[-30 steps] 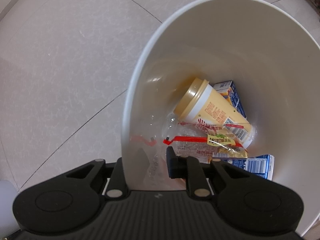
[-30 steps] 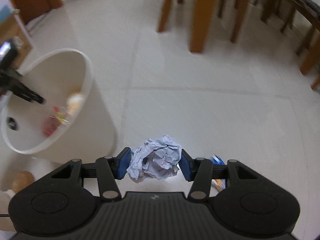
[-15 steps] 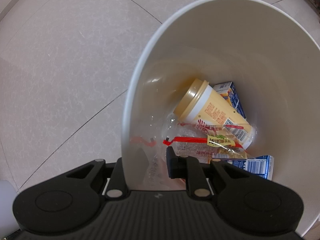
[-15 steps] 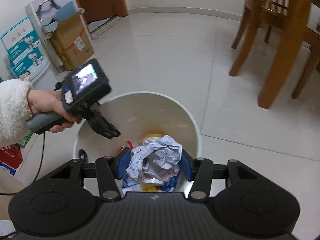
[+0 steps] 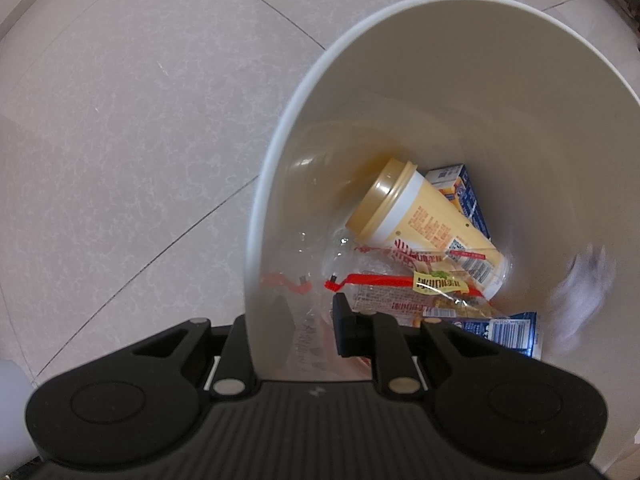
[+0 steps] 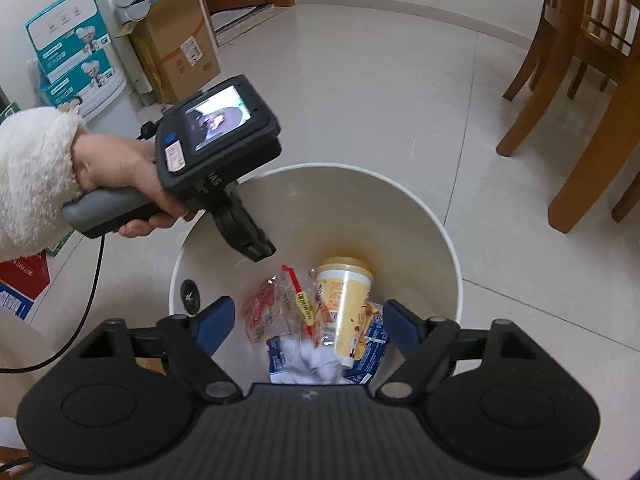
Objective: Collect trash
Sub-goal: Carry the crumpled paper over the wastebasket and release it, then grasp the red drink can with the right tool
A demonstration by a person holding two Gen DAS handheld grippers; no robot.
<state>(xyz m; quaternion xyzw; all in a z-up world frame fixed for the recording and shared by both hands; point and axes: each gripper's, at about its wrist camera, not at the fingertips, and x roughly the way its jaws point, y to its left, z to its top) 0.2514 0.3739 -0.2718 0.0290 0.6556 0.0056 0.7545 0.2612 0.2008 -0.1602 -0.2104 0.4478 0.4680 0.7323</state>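
Observation:
A white bin point(image 5: 272, 160) fills the left wrist view. My left gripper point(image 5: 290, 328) is shut on its near rim, one finger outside the wall and one inside. In the bin lie a yellow lidded cup point(image 5: 420, 224), a clear wrapper with a red strip point(image 5: 400, 284) and blue cartons point(image 5: 504, 328). A crumpled white paper ball point(image 5: 580, 292) shows as a blur by the right wall. In the right wrist view my right gripper point(image 6: 307, 316) stands open over the bin point(image 6: 440, 224), and the paper ball point(image 6: 308, 364) lies below it on the trash. A hand holds the left gripper point(image 6: 256, 248) at the bin's left rim.
Wooden chair and table legs point(image 6: 580, 120) stand to the right of the bin. Cardboard boxes point(image 6: 176, 48) and blue-and-white cartons point(image 6: 68, 40) line the wall at the left. A black cable point(image 6: 80, 320) hangs from the left gripper's handle. Pale tiled floor surrounds the bin.
My right gripper has opened and the paper ball has dropped from it into the bin. The left gripper keeps its hold on the rim.

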